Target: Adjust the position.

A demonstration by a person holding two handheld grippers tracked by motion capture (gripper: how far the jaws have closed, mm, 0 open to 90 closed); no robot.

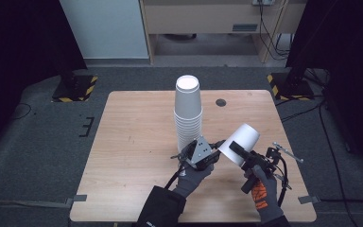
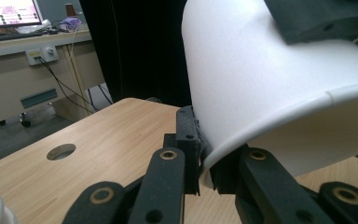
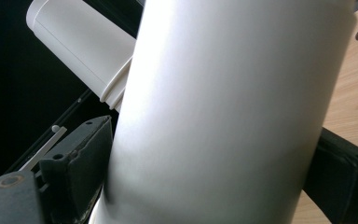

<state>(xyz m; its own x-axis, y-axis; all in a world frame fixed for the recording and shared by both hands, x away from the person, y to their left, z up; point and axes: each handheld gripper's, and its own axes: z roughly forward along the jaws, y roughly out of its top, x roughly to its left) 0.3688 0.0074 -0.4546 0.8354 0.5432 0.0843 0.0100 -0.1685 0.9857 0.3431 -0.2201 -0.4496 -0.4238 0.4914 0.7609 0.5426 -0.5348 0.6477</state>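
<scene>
A single white paper cup was held tilted above the front right part of the wooden table, just right of the tall stack of white cups that stood upside down near the table's middle. The right gripper clasped the cup's wall, one black jaw on each side of it, as the right gripper view confirmed; the cup's wall blocked most of that view, and its rim was cut off at the bottom edge. The left gripper had its jaws nearly together, pinched on the cup's rolled rim; the left gripper view showed the rim's edge wedged between the two pads. Whether the cup was one cup or several nested could not be told.

In the high view the grey plate atop the left gripper covered its jaws, and the gloved left hand hid the handle. The stack's lower cups were partly screened by that gripper. A round hole lay in the table behind the cup. The right hand was cut off at the bottom edge.
</scene>
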